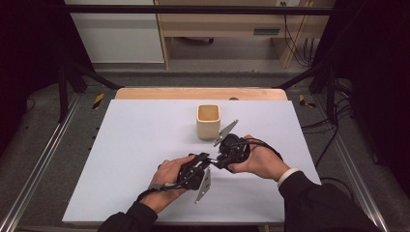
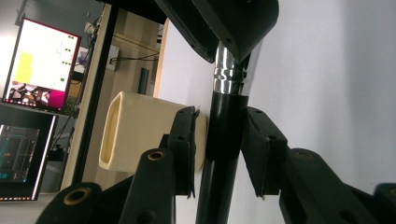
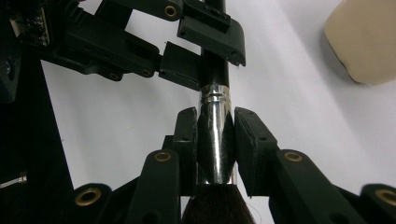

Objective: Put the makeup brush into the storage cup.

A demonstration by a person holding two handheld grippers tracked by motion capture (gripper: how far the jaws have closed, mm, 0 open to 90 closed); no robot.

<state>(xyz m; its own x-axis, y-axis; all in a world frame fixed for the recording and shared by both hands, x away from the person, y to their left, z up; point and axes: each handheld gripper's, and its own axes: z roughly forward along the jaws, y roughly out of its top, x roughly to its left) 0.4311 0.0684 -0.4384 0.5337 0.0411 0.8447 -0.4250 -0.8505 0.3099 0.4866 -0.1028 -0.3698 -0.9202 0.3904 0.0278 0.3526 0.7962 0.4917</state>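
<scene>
Makeup brush (image 3: 215, 140): black bristles, silver ferrule, black handle. It hangs above the white table sheet (image 1: 135, 145), between the two grippers, near the middle-front of the table and just in front of the cream cup (image 1: 208, 121). In the left gripper view the brush handle (image 2: 223, 140) runs up between that gripper's jaws, ferrule above them.

Right gripper (image 3: 215, 140): jaws closed tight on the silver ferrule, both pads pressed flat against it, bristles below the pads toward the camera. Firm grip.

Left gripper (image 2: 219, 140): jaws straddle the black handle just below the ferrule. Left pad sits against or very near the handle, and the right pad looks close to it; I can't tell whether either truly presses. Jaws nearly closed, narrow opening. In the right gripper view this gripper (image 3: 205, 60) shows farther up the handle, pads at either side of it.

High view: left hand (image 1: 169, 176) and right hand (image 1: 258, 159) come in from the bottom in dark sleeves, with the gripper tips meeting at centre. The brush itself is too small to make out there.

The cup is square with rounded corners, stands upright, is open on top, and is apart from both grippers. Wooden table edge (image 1: 145, 93) lies beyond the sheet. Monitor screens (image 2: 42, 65) show in the left gripper view's background.
</scene>
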